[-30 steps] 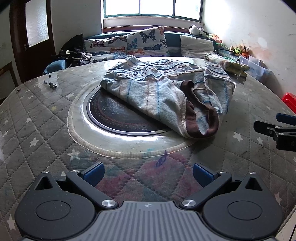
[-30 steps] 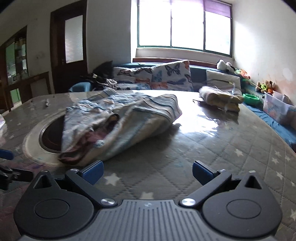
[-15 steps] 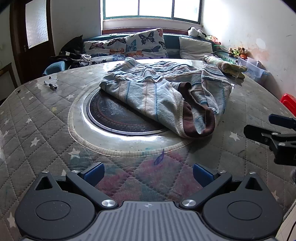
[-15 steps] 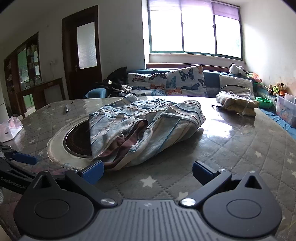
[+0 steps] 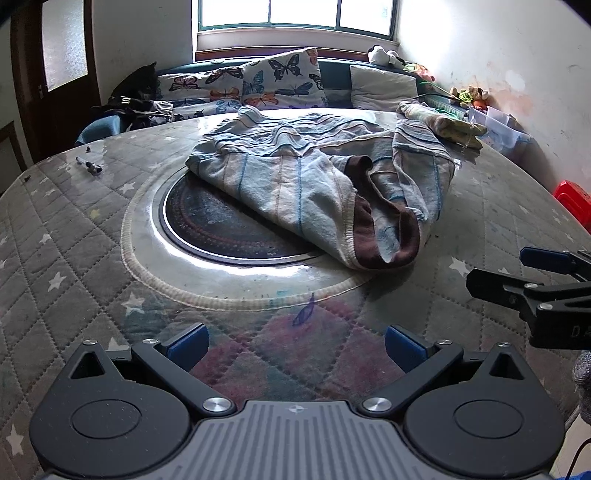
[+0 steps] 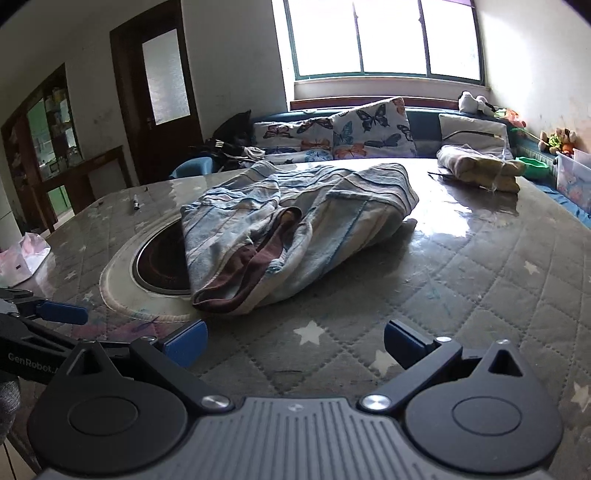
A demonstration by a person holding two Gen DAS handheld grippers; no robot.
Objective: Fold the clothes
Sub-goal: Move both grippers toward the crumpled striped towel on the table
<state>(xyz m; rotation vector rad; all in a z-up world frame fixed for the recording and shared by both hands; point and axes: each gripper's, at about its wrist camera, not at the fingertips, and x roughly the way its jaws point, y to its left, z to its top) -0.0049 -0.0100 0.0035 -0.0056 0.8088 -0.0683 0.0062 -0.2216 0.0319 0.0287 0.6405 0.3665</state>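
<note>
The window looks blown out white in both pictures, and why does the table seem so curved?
Left wrist view: the window is overexposed and glare streaks the table by the dark disc; the fisheye lens bows the table edge. Right wrist view: same white window, with shine on the table near the striped garment.

Both grippers level, side by side, jaws spread wide.
The black left gripper with blue pads [image 5: 293, 341] and the matching black right gripper [image 6: 291, 341] hold nothing.
</note>
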